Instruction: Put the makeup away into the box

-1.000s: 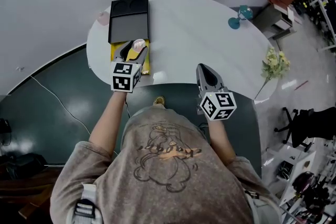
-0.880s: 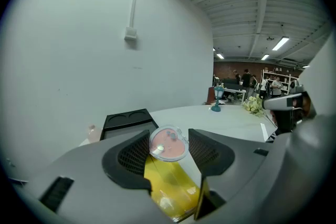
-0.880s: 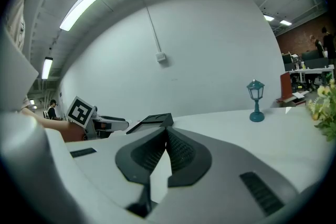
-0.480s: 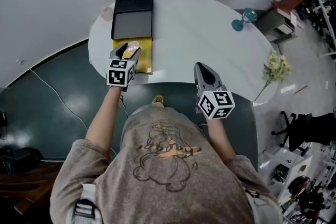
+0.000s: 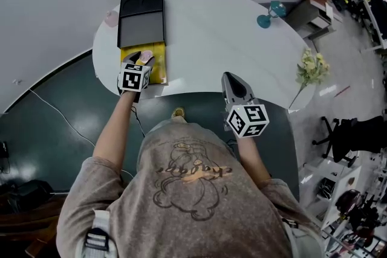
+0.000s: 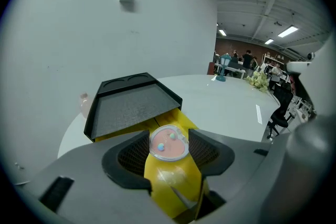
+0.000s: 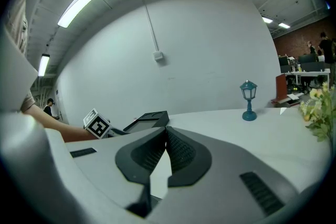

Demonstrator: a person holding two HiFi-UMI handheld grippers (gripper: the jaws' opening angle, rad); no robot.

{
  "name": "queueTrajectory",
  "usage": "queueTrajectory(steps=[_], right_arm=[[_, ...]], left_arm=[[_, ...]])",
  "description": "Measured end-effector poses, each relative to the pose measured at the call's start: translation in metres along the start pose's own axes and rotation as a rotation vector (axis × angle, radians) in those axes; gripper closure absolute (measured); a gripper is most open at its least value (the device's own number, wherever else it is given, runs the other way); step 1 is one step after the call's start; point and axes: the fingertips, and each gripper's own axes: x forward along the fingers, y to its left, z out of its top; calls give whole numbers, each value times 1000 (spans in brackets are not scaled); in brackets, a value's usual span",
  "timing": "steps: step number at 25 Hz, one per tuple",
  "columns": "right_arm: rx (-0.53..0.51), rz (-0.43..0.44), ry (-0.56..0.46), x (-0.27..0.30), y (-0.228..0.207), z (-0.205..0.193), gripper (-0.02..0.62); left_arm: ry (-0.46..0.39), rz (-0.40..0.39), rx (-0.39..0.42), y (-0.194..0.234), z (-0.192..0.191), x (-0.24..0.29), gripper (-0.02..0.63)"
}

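My left gripper (image 5: 144,58) (image 6: 168,136) is shut on a round clear compact (image 6: 169,143) (image 5: 147,56) with pink powder inside. It hovers over the open yellow box (image 5: 158,66) (image 6: 176,186) at the table's near left edge. The box's black lid (image 5: 141,27) (image 6: 131,105) stands tilted back behind it. My right gripper (image 5: 233,78) (image 7: 165,131) is shut with nothing between its jaws, by the table's near edge at the middle, well apart from the box.
The white oval table (image 5: 211,33) carries a small teal lamp (image 5: 269,15) (image 7: 248,99) at the far right and a pale pink item (image 5: 110,18) (image 6: 84,105) beside the lid. A bunch of flowers (image 5: 311,72) (image 7: 317,107) sits at the right edge.
My left gripper has sunk towards the yellow box with the compact still in it. The right gripper has kept still.
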Motion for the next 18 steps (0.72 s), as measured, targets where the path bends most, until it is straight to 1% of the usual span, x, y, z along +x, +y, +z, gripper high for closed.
queueTrajectory(steps=[10,15,18], right_arm=[[3,-50,9,-13,-14,-6,591],[11,-72,9,-18,-22,-6,591],[16,-84,10,-20,-27,-8,591]], left_arm=[[129,-14,43,1,-18,37,354],[170,-26,62,-3,-24,50,354],[193,-29,60,-4,-29,55,354]])
